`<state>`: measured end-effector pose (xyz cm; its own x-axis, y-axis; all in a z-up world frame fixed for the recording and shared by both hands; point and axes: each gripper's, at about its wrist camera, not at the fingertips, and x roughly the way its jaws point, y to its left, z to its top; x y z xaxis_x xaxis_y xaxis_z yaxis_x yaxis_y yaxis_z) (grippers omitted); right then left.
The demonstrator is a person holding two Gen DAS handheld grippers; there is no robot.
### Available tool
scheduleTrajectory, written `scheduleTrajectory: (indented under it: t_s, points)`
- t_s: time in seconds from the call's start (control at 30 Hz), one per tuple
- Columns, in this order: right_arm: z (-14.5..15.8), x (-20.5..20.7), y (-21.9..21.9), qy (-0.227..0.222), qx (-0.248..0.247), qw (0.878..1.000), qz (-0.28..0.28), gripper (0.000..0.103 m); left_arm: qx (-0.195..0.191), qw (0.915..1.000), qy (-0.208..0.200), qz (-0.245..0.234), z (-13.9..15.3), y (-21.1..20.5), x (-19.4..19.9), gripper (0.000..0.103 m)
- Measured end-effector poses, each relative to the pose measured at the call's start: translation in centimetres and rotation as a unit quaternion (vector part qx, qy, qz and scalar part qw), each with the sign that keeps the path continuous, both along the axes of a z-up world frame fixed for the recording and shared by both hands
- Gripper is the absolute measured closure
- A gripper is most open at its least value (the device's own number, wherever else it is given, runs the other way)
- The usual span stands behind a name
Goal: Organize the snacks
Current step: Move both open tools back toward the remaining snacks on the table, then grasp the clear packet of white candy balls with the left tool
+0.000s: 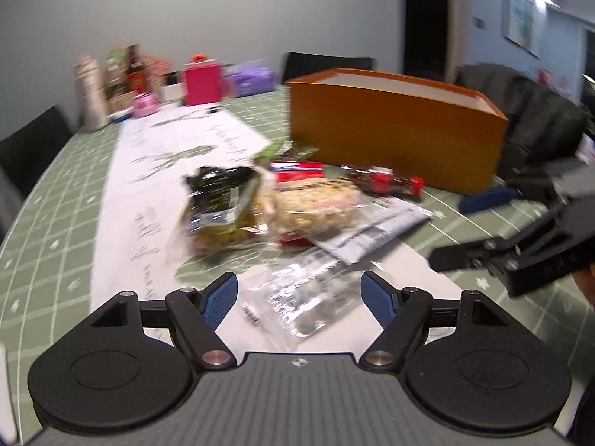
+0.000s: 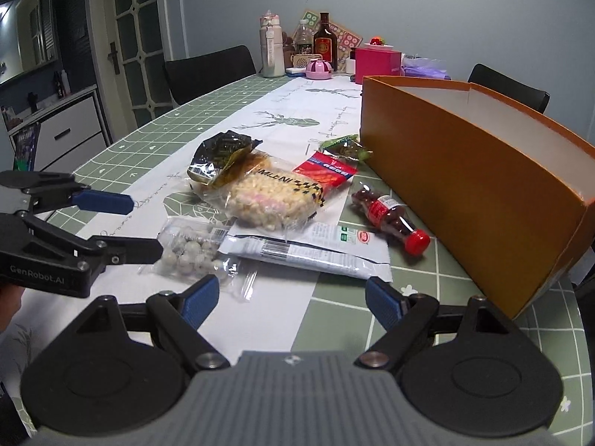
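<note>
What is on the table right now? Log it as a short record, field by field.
surface: table with green grid cloth
container: orange box, open top, nothing seen inside
snack pile: puffed rice cake pack, clear bag of white balls, white flat pouch, red packet
beside box: cola-bottle candy, lying flat
left gripper: open, empty
right gripper: open, empty
</note>
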<state>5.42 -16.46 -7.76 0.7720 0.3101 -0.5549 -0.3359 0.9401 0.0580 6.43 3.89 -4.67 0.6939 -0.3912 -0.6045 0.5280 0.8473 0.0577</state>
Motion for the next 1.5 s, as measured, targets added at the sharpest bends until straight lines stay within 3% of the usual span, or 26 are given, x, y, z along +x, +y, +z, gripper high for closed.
scheduleTrajectory:
  t_s: [0.13,0.23,0.43,0.57,0.63,0.73,0.9,1.07,1.23,1.33,1.5]
  points:
    - [0.6,0.0,-0.4,-0.003,0.002,1.0,-0.005,0.019,0.056,0.9948,-0.007,-0.085,-0.8,-1.2,1.0,0.014]
    - [0.6,0.0,-0.7,0.0,0.003,1.0,-0.008,0.019,0.085,0.9886,-0.018,-0.123,-0.9,-1.7,2.3,0.014]
    - [0.4,-0.3,-1.4,0.006,0.003,1.0,-0.019,0.019,0.085,0.9785,0.046,-0.183,-2.1,-1.7,5.7,0.012]
    - [0.3,-0.3,-1.8,0.009,0.001,1.0,-0.026,0.019,0.077,0.9767,0.069,-0.188,-2.7,-1.8,6.3,0.01]
    - [0.3,-0.2,-1.9,0.011,0.0,0.999,-0.03,0.019,0.073,0.9781,0.076,-0.18,-2.8,-1.7,6.2,0.011]
    - [0.2,0.2,-1.8,0.013,0.0,0.999,-0.033,0.019,0.07,0.9813,0.076,-0.162,-2.6,-1.7,5.6,0.023]
    - [0.3,0.6,-1.1,0.013,0.0,1.0,-0.027,0.019,0.066,0.9878,0.057,-0.129,-2.6,-0.9,3.0,0.026]
    - [0.3,1.1,-0.2,0.015,-0.002,1.0,-0.019,0.019,0.035,0.9969,0.067,-0.024,-2.5,1.6,1.0,0.026]
    - [0.8,2.3,1.2,0.02,-0.002,1.0,-0.006,0.019,0.015,0.9956,0.072,0.058,-2.3,3.8,-0.3,0.026]
    - [1.3,3.4,2.4,0.028,0.007,1.0,-0.002,0.019,0.009,0.994,0.072,0.082,-2.2,4.9,-1.0,0.025]
    - [1.5,5.6,4.7,0.037,0.008,0.998,-0.042,0.017,0.002,0.9927,0.072,0.097,-2.4,5.7,-2.0,0.024]
